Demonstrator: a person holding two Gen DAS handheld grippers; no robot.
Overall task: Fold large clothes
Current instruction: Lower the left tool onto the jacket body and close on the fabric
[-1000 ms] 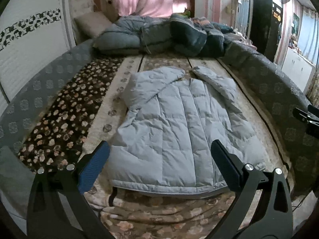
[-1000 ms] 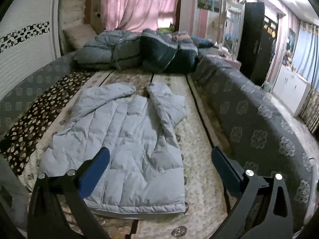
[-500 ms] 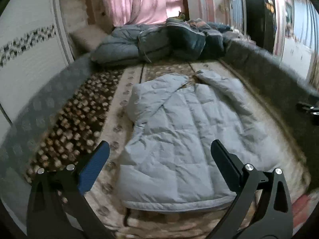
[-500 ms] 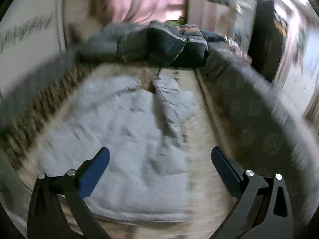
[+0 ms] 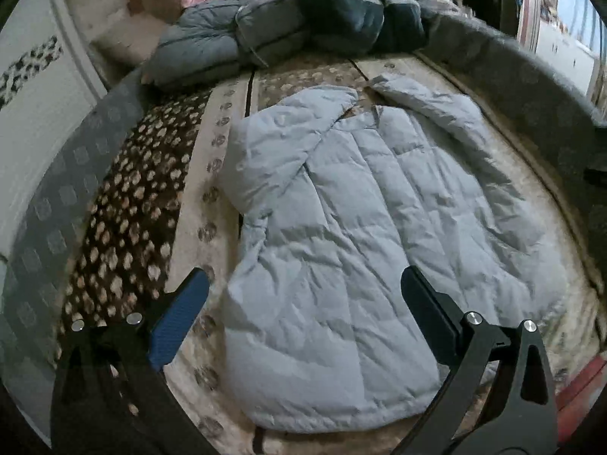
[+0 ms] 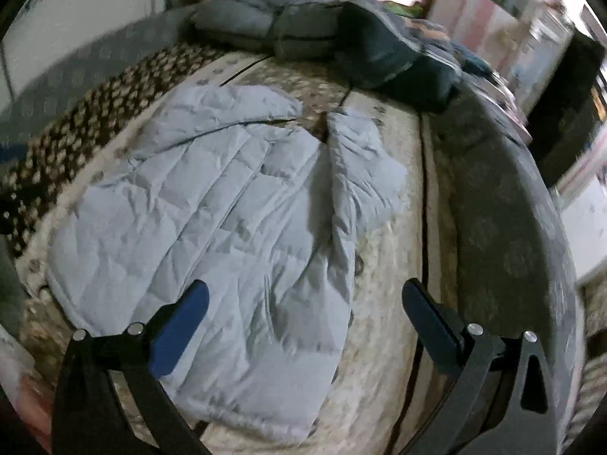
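Observation:
A light grey-blue quilted down jacket (image 5: 353, 235) lies flat on the bed, hem toward me, both sleeves folded inward near the collar. It also shows in the right wrist view (image 6: 212, 227). My left gripper (image 5: 303, 299) is open and empty, hovering above the jacket's lower left part. My right gripper (image 6: 305, 303) is open and empty above the jacket's lower right edge.
The bed has a cream floral cover (image 5: 197, 204) with a brown spotted strip (image 5: 129, 212) at the left. Rolled dark quilts (image 5: 288, 26) and a pillow (image 5: 125, 38) lie at the head. A grey patterned bolster (image 6: 504, 227) runs along the right side.
Both grippers have moved forward and lower toward the jacket, which now fills more of each view. The jacket itself has not moved. Both grippers stayed open.

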